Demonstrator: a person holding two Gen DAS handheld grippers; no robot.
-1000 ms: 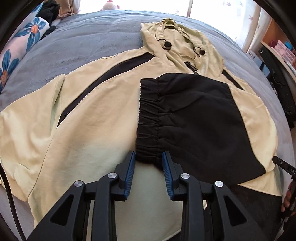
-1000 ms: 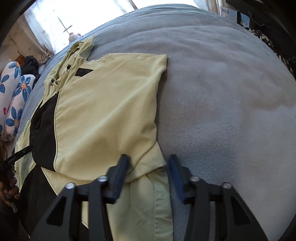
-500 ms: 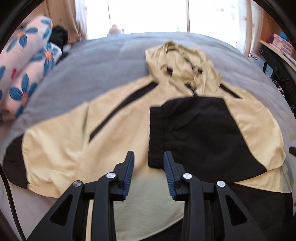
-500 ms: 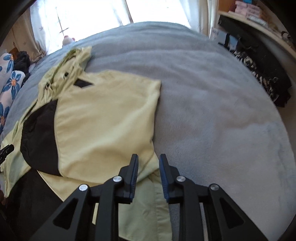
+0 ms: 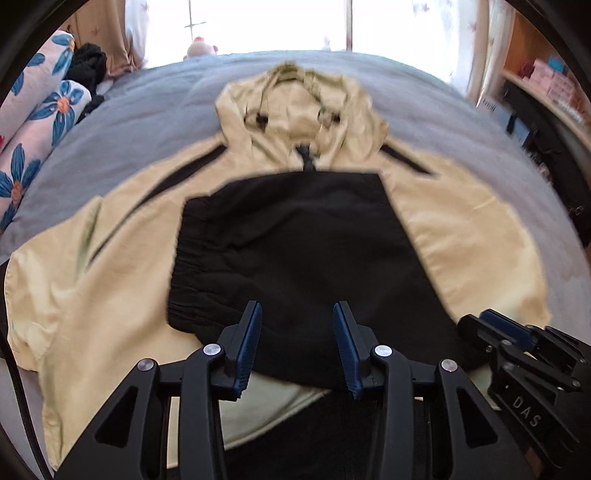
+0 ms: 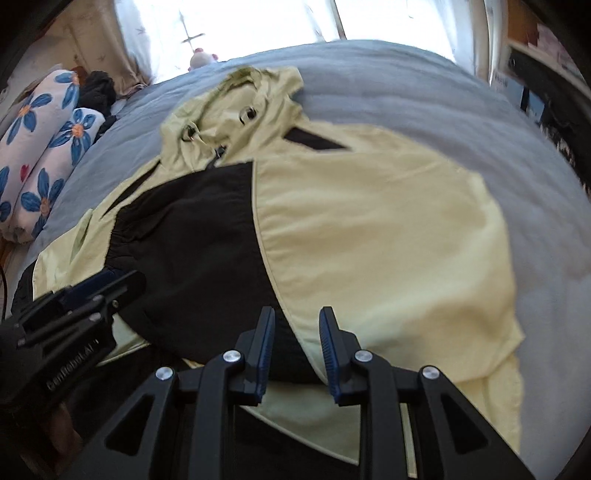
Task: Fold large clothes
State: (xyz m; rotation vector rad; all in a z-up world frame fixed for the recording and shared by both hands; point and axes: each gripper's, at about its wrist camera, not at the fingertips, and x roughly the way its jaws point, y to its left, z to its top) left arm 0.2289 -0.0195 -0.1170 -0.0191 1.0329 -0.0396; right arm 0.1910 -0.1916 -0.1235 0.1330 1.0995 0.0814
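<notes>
Between folds, nothing is held. Left gripper point(image 5: 297, 345) has jaws apart, just been opening, only air between them; it hangs over the near edge of the black sleeve end point(image 5: 295, 258). Right gripper point(image 6: 297, 345) has jaws narrowly apart with no cloth in the gap, poised over the seam where black meets yellow on the folded-in sleeve point(image 6: 369, 240)

The hooded jacket point(image 5: 110, 277), pale yellow with black panels, lies flat and face up on the grey bed point(image 5: 129, 110), hem nearest, hood point(image 5: 299, 107) farthest. One sleeve is folded across the chest, elastic cuff point(image 5: 184, 258) landing mid-body. The other sleeve point(image 5: 44, 288) looks still spread out to the left side of the left view

My read: sleeve fold one done, second sleeve pending. Next move needs the left gripper over to that outstretched sleeve near its cuff, a pinch through the fabric, then a carry across the chest. Frames are motion-blurred, so cuff edges are approximate

Far side: floral pillows point(image 5: 37, 129), a window point(image 5: 277, 22)
</notes>
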